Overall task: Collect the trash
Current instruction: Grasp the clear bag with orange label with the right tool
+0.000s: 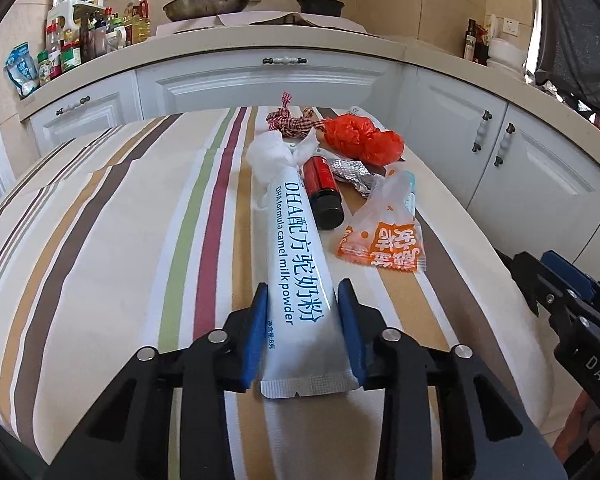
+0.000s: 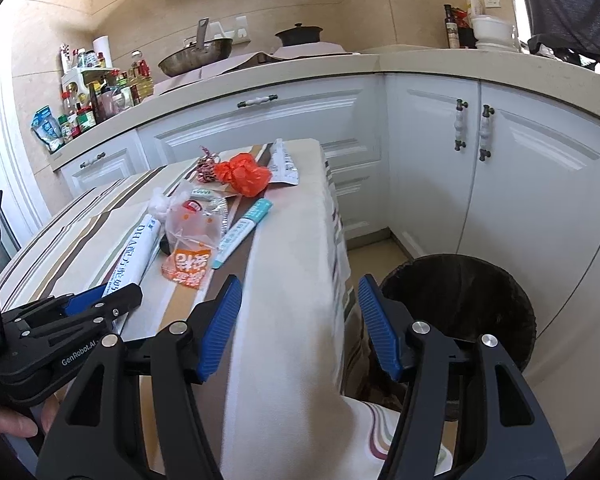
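A long white milk-powder sachet [image 1: 300,280] lies on the striped tablecloth [image 1: 120,240]. My left gripper [image 1: 303,292] has its blue pads against both sides of the sachet's near end; it shows in the right wrist view [image 2: 100,296] too. Beyond it lie a white tissue wad [image 1: 272,156], a small dark bottle with a red label [image 1: 324,192], crumpled foil [image 1: 352,174], an orange-printed clear wrapper [image 1: 384,240] and a red plastic bag [image 1: 360,140]. My right gripper [image 2: 300,304] is open and empty over the table's right edge, near a black trash bin [image 2: 460,308] on the floor.
A teal-and-white sachet [image 2: 244,228], a checked ribbon [image 2: 206,168] and a flat packet [image 2: 286,164] also lie on the table. White cabinets [image 2: 520,184] and a counter with a wok [image 2: 196,56], a pot and bottles surround the table.
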The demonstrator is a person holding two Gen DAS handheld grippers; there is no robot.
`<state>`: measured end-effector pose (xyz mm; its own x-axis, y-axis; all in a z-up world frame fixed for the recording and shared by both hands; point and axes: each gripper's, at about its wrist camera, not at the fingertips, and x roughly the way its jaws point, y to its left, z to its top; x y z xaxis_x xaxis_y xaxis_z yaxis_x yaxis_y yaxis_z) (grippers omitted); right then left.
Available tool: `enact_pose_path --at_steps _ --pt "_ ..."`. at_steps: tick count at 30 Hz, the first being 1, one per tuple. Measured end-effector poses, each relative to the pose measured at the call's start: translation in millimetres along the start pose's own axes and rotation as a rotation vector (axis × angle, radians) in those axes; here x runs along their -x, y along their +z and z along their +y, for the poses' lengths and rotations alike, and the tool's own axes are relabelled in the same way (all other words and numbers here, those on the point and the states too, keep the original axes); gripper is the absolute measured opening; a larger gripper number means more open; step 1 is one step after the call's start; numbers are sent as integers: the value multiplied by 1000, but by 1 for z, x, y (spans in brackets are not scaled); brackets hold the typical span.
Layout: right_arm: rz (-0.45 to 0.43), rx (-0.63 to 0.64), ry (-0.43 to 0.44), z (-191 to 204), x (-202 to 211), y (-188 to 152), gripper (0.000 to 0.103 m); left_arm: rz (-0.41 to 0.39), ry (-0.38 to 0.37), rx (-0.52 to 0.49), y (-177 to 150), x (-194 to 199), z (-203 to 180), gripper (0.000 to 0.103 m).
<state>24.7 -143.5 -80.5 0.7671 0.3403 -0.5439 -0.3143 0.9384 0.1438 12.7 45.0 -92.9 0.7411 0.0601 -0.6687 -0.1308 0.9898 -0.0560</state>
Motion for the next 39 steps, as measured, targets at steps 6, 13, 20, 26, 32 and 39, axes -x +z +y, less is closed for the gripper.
enact_pose_path --at_steps 6,13,20,26,32,39 --pt "4 33 37 21 -6 6 59 -7 24 -5 -2 7 15 34" --pt "7 80 77 51 -16 20 59 -11 89 22 1 13 50 34" --pt "43 105 74 72 -37 32 59 -20 152 62 11 13 90 34" --pt "112 94 67 79 -58 41 59 -28 171 67 18 10 104 34" --pt "144 90 43 80 -68 47 53 -13 159 86 18 5 110 34" --pt "163 104 59 85 -72 47 20 -19 152 98 18 7 112 34"
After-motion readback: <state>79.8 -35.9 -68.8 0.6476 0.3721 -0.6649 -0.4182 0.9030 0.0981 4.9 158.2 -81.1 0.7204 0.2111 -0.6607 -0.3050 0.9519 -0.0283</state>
